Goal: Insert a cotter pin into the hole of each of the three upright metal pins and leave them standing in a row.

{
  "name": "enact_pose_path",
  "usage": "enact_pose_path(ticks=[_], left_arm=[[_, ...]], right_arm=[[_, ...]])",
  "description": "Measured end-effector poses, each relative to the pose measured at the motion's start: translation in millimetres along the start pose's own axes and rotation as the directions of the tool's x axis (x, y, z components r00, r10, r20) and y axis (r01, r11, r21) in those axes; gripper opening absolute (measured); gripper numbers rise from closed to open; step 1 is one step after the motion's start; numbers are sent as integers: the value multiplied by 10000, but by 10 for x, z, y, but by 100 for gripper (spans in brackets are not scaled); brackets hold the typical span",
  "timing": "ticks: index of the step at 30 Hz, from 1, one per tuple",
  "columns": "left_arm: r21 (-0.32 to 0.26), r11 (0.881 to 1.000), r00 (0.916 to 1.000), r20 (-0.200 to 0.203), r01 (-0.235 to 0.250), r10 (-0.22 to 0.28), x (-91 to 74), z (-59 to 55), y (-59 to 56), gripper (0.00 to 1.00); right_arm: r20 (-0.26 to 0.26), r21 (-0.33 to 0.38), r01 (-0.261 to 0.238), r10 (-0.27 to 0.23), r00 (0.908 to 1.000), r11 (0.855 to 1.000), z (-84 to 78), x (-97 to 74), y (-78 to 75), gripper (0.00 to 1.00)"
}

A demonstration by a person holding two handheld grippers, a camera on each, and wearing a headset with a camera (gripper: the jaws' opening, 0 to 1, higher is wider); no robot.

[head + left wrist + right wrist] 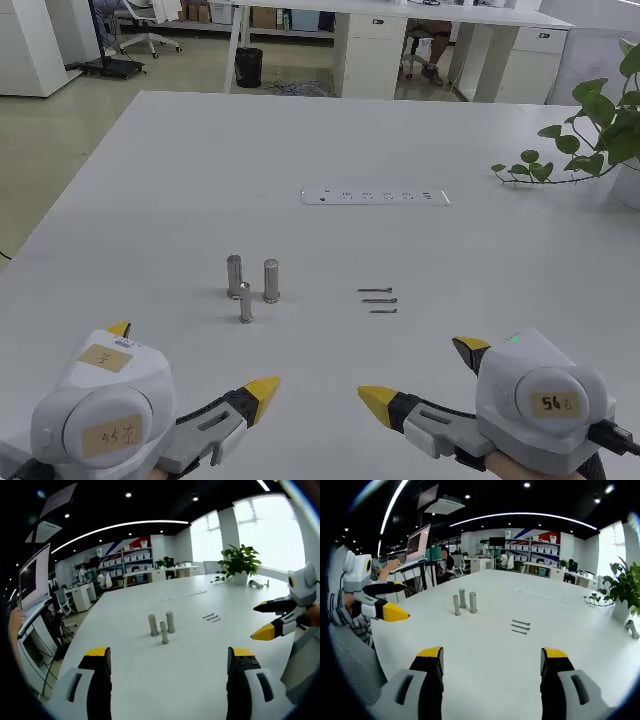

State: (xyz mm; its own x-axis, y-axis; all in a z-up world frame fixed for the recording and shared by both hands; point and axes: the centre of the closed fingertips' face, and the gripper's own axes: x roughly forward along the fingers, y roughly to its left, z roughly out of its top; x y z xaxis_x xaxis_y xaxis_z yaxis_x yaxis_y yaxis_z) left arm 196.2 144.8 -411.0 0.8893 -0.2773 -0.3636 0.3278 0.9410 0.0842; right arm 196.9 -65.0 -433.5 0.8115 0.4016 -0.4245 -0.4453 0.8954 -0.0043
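Observation:
Three upright metal pins (250, 285) stand in a tight cluster on the white table (150, 190), two behind and a shorter one in front. Three thin cotter pins (379, 300) lie side by side to their right. My left gripper (190, 358) is open near the table's front left, well short of the metal pins. My right gripper (424, 370) is open at the front right, short of the cotter pins. In the left gripper view the metal pins (163, 625) and cotter pins (211, 616) lie ahead of the open left gripper (170, 652). The right gripper view shows the metal pins (463, 602) and cotter pins (520, 626).
A white power strip (375, 197) lies across the table behind the pins. A potted plant (600, 130) trails over the far right edge. Beyond the table are desks, chairs and a black bin (248, 67). A person sits at a laptop (417, 542) to the side.

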Motion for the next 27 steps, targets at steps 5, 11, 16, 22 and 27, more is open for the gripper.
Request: enact_pose_path(ticks=[5, 11, 16, 22, 27], left_arm=[[4, 10000, 10000, -17, 65, -65, 1, -2, -14, 92], [-5, 10000, 10000, -8, 73, -73, -4, 1, -13, 92], [21, 9999, 9999, -13, 104, -104, -3, 2, -25, 92], [18, 10000, 10000, -12, 95, -95, -3, 5, -23, 91], [16, 10000, 10000, -7, 82, -82, -6, 6, -20, 91]], right_arm=[[17, 392, 39, -40, 10000, 9992, -6, -2, -31, 79], [15, 484, 150, -151, 9999, 9987, -8, -9, -47, 78], [15, 391, 163, -164, 9999, 9991, -5, -11, -48, 78], [18, 335, 186, -187, 9998, 9993, 2, -14, -52, 78], [-3, 334, 193, -193, 9998, 9993, -2, -15, -54, 78]])
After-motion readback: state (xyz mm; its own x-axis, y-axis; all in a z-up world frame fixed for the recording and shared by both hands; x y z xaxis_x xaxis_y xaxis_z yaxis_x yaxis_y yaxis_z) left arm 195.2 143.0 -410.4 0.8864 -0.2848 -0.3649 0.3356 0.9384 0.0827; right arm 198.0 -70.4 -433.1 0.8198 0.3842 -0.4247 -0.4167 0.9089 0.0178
